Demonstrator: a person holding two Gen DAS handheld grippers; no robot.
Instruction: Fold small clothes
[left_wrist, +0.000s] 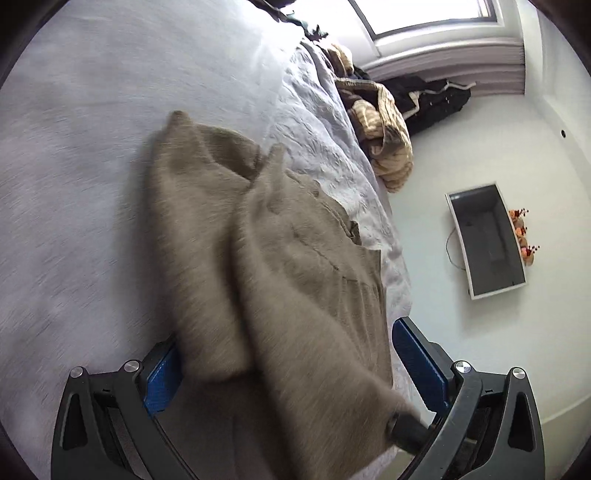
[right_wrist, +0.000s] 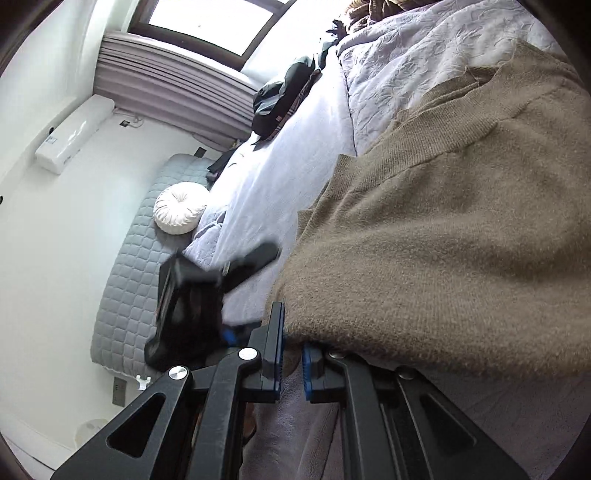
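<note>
Brown knit sweater (left_wrist: 280, 266) lies along the bed (left_wrist: 74, 184) edge, stretching forward from both grippers. Right gripper (right_wrist: 293, 354) is clamped on its hem; left gripper (left_wrist: 295, 369) stands wide apart around the cloth, gripping nothing.

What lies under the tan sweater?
The tan sweater lies on the pale lavender bedspread, visible all around it. Whatever sits directly beneath the knit is covered.
</note>
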